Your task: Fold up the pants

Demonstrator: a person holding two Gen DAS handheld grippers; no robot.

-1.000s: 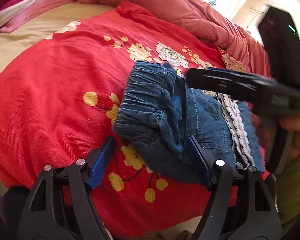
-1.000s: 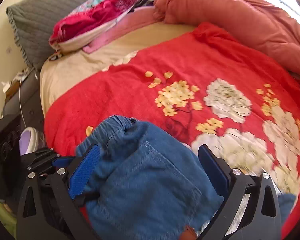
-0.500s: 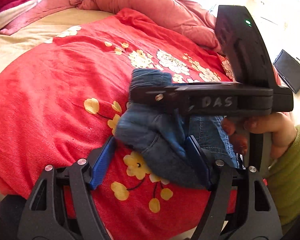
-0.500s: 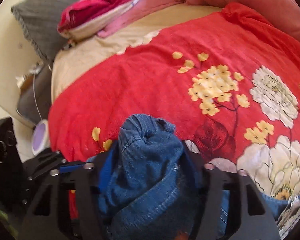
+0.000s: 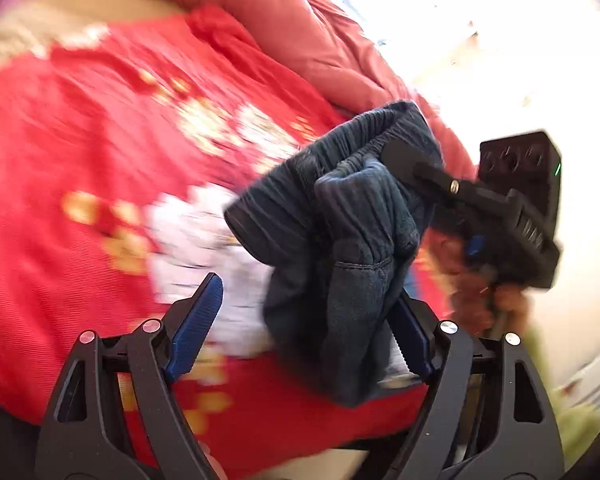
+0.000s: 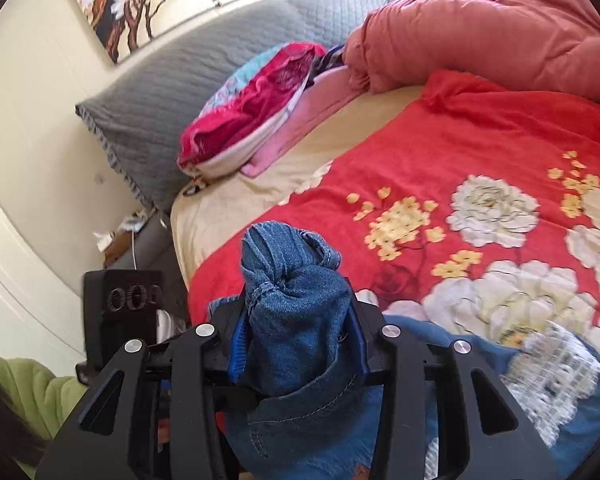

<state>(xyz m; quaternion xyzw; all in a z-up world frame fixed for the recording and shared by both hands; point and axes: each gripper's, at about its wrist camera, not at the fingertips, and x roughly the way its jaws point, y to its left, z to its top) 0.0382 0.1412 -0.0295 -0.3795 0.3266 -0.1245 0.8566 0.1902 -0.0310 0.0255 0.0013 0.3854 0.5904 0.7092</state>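
Observation:
Blue denim pants (image 6: 296, 340) with a white lace trim (image 6: 552, 376) lie on a red floral blanket (image 6: 480, 140). My right gripper (image 6: 296, 304) is closing, and its blue pads press on the bunched elastic waistband, which sticks up between them. In the left wrist view the same waistband (image 5: 340, 208) hangs raised above the blanket (image 5: 80, 140), with the right gripper's black body (image 5: 512, 208) and a hand behind it. My left gripper (image 5: 306, 300) is opening: the denim hangs between its jaws against the right pad (image 5: 408, 336), and the left pad (image 5: 196, 328) stands apart from it.
A salmon duvet (image 6: 480, 32) is heaped along the far side of the bed. Folded pink and red bedding (image 6: 252, 112) rests against a grey quilted pillow (image 6: 172, 80). A beige sheet (image 6: 228, 208) shows beside the blanket. A green sleeve (image 6: 32, 384) is at the lower left.
The right gripper went from wide open around the pants to closed on the bunched waistband and lifted it. The left view has swung and blurred, and its jaws stand a little wider.

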